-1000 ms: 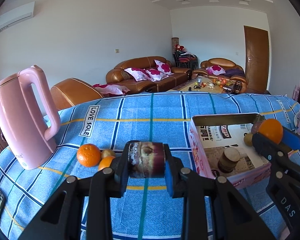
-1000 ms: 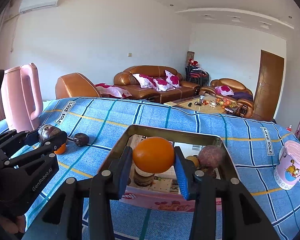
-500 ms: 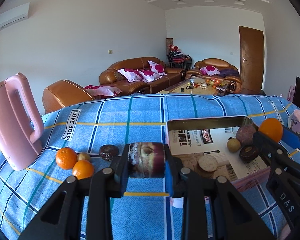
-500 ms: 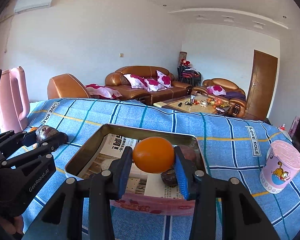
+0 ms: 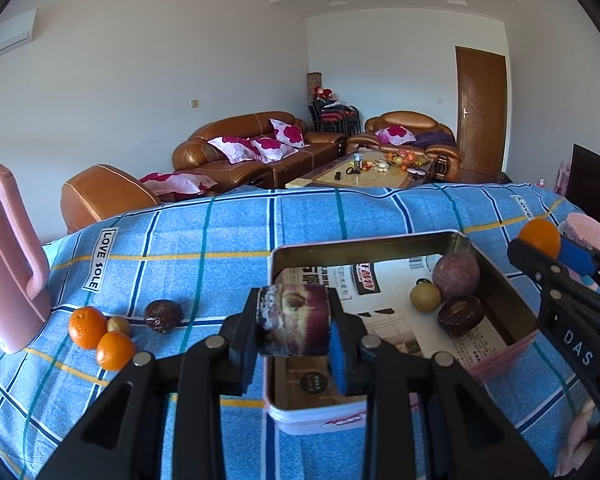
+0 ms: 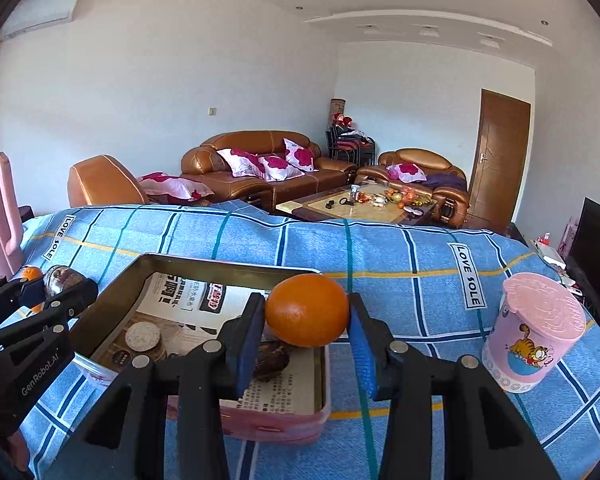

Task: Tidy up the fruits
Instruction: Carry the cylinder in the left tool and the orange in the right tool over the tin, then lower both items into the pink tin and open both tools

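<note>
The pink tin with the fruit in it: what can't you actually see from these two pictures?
- Pink tin, left wrist view: near floor hidden behind the left tool and its dark fruit.
- Right wrist view: the orange in the right tool covers the tin's far fruits.
- Newspaper lining: print too small to read.

Both cameras ride low above the table, each looking forward along its own fingers toward the sofa. The left view sits close over the near left corner of the tin, facing across it. The right view sits close over the tin's near right corner. Both views share the tin, the blue cloth and the sofa behind it.
</note>
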Demonstrator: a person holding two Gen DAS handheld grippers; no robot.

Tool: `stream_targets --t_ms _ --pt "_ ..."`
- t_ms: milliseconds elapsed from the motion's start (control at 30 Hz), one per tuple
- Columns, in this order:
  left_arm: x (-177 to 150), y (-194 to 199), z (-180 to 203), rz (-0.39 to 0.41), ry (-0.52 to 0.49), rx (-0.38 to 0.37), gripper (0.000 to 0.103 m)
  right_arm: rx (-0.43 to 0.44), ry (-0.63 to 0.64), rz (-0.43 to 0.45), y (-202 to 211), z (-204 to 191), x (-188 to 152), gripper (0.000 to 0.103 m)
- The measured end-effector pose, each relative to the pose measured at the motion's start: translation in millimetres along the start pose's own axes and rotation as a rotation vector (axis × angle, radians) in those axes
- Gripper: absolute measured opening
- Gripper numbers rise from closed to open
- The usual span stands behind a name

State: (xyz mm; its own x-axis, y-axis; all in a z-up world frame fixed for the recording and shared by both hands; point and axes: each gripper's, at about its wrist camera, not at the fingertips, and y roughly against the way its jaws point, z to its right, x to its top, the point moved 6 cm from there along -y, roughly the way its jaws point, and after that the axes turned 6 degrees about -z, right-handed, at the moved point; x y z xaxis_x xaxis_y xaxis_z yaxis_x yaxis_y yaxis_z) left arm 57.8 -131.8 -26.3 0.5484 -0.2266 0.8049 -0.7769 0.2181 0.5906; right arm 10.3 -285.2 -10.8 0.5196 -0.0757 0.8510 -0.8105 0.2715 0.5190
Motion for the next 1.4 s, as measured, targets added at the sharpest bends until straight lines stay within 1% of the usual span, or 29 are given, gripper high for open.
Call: stream_targets --t_ms 167,300,533,633,733,933,1100,1333,1400 --pt "7 -9 20 -0.001 -0.031 -0.021 0.031 -0.024 -0.041 -0.009 -8 16 4 0.043" --pt "16 -18 26 -0.001 -0.032 -0.027 0.031 -0.024 -0.050 -0.017 -16 16 7 0.043" --pt "23 -38 22 -0.034 -0.004 -0.025 0.031 -0.022 -0.035 -0.020 -26 4 14 0.044" --pt "26 -45 18 -0.045 0.004 -0.026 0.031 -0.005 -0.044 -0.035 -37 -1 18 0.044" --pt "25 -53 15 -0.074 0.013 -0.036 0.031 0.007 -0.046 -0.057 -49 -9 22 0.044" --pt "24 -63 10 -0.116 0.035 -0.058 0.031 0.054 -0.034 -0.111 -67 -25 23 0.044" --pt "24 -67 10 -0.133 0.046 -0.067 0.031 0.141 -0.034 -0.176 -81 -37 20 0.044" --pt "23 -67 5 -0.137 0.062 -0.075 0.031 0.234 -0.073 -0.178 -82 -38 17 0.045" --pt "23 -67 2 -0.139 0.068 -0.078 0.031 0.260 -0.095 -0.174 -81 -36 17 0.048"
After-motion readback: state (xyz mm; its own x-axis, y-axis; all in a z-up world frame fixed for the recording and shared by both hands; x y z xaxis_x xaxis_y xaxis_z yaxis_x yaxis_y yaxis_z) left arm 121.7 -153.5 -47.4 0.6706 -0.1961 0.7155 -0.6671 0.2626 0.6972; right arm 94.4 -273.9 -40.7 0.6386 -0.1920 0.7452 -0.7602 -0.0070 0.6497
